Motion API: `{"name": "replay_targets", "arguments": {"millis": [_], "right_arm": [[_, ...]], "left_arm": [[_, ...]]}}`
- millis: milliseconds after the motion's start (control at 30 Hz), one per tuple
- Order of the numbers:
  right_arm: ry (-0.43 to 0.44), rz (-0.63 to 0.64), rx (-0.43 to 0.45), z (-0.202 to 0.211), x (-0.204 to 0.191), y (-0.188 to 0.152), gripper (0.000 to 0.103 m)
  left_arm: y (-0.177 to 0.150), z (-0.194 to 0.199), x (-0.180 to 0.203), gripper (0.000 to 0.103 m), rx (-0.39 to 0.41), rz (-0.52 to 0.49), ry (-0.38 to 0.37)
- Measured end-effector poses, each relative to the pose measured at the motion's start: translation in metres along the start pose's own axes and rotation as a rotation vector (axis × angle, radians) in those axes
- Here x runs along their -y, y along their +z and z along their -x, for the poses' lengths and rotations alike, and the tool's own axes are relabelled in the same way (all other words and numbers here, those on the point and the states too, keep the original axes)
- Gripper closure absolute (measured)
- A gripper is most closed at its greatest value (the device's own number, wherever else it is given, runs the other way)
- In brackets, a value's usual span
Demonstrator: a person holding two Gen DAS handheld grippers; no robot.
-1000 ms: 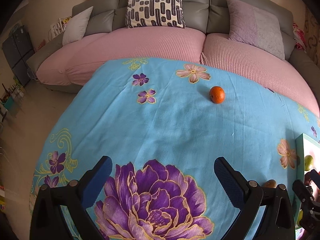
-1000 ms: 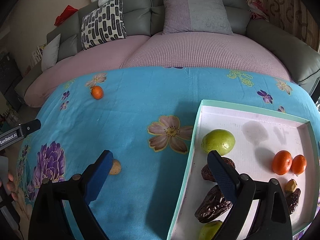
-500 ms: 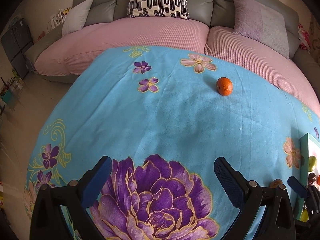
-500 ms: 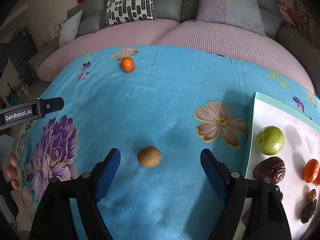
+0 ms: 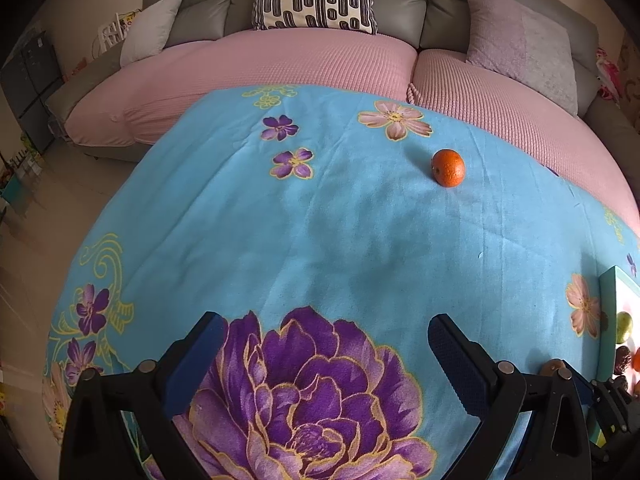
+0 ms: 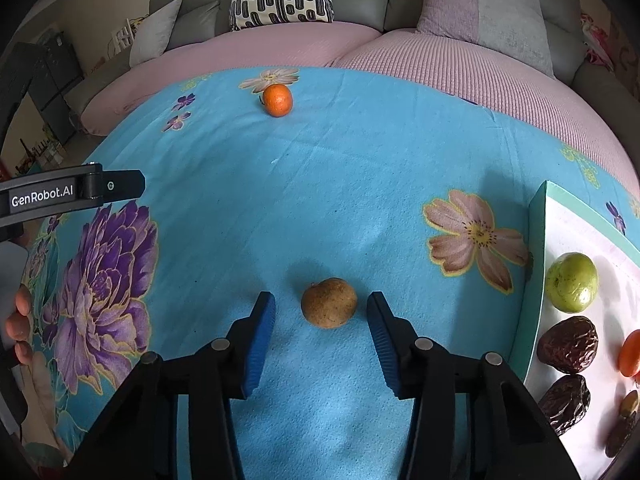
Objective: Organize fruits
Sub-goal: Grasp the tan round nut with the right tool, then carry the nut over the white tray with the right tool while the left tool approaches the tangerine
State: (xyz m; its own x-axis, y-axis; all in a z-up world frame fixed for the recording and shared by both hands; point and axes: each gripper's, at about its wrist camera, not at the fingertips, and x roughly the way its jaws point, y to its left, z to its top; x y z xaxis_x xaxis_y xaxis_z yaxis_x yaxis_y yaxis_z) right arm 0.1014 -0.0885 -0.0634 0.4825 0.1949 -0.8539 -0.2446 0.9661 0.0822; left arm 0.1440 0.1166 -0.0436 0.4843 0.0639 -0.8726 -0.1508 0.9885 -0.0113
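Note:
A small brown round fruit (image 6: 329,302) lies on the blue floral cloth (image 6: 320,184). My right gripper (image 6: 321,304) is open, its blue pads on either side of the fruit, not touching it. An orange tangerine (image 6: 277,99) lies farther back; it also shows in the left wrist view (image 5: 448,167). A white tray with a teal rim (image 6: 535,264) at the right holds a green fruit (image 6: 572,282), dark dates (image 6: 568,345) and an orange fruit (image 6: 630,353). My left gripper (image 5: 322,338) is open and empty over the purple flower print.
A pink-covered grey sofa (image 5: 304,60) with cushions curves behind the table. The left gripper's body (image 6: 60,194) and the hand holding it show at the left of the right wrist view. The tray's edge (image 5: 610,312) shows at the far right of the left wrist view.
My right gripper swung left from the tray, came down around the brown fruit and narrowed its jaws. My left gripper drifted slightly; the tangerine has not moved.

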Motion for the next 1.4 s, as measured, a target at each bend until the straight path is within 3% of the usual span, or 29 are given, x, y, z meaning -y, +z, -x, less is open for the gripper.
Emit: {"name": "replay_targets", "arguments": {"millis": [133,267,600,733,1167,1400], "right_arm": [[0.000,-0.001,0.000,0.001,0.001,0.000,0.070],[0.000,0.003,0.004,0.001,0.002,0.000,0.075],[0.030,0.006,0.012,0.009,0.000,0.002,0.075],[0.023,-0.012,0.054,0.026,0.008,0.005,0.075],[-0.105,-0.167,0.144,0.065,0.075,0.004,0.075],[-0.142,-0.272,0.184,0.085,0.115,-0.001,0.075]], "left_arm": [[0.000,0.000,0.001,0.000,-0.001,-0.005,-0.002],[0.000,0.000,0.001,0.000,-0.002,-0.004,-0.005],[0.001,0.002,0.003,0.000,0.007,-0.022,-0.018],[0.001,0.003,0.006,0.000,0.005,-0.031,-0.029],[0.000,0.006,0.031,0.000,0.008,-0.096,-0.086],[0.010,0.014,0.041,0.000,0.048,-0.068,-0.125]]}}
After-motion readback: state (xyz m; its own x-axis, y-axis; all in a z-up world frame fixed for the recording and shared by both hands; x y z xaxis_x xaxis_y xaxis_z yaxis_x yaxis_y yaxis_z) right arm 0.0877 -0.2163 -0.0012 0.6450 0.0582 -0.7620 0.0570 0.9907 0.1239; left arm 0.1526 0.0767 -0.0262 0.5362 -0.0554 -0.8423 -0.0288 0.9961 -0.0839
